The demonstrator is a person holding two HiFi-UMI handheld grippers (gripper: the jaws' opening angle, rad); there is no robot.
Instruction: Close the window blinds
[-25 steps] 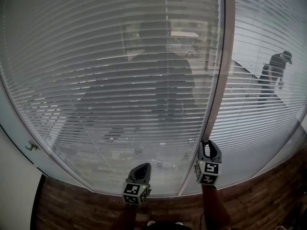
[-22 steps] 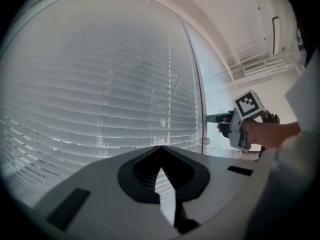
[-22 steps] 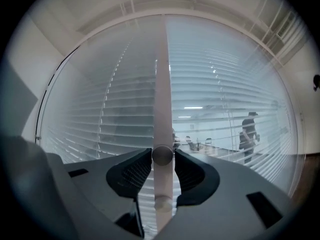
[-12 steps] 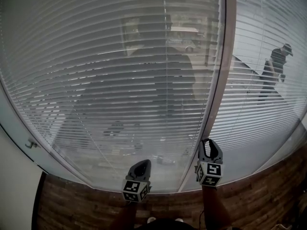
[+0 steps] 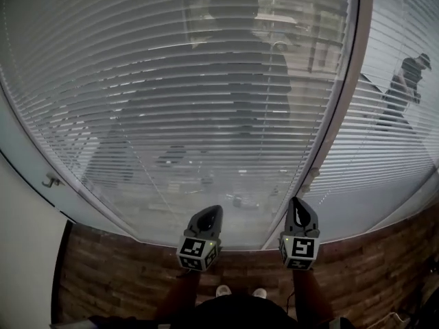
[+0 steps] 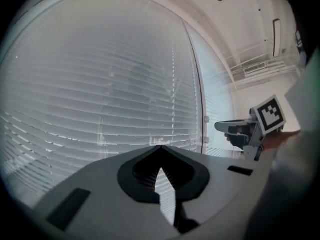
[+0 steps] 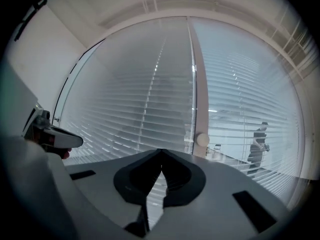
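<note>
While the window blinds (image 5: pixel 171 101) hang lowered across both panes, the left gripper (image 5: pixel 214 212) and right gripper (image 5: pixel 296 204) sit side by side near the window's bottom edge. Each has its jaws pressed together on nothing.

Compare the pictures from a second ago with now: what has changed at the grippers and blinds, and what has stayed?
The right gripper had its jaws open; they have closed, tips together, on nothing. The head view has shifted, putting the window post further right. The left gripper stays shut and empty; the blinds hang lowered as before.
</note>
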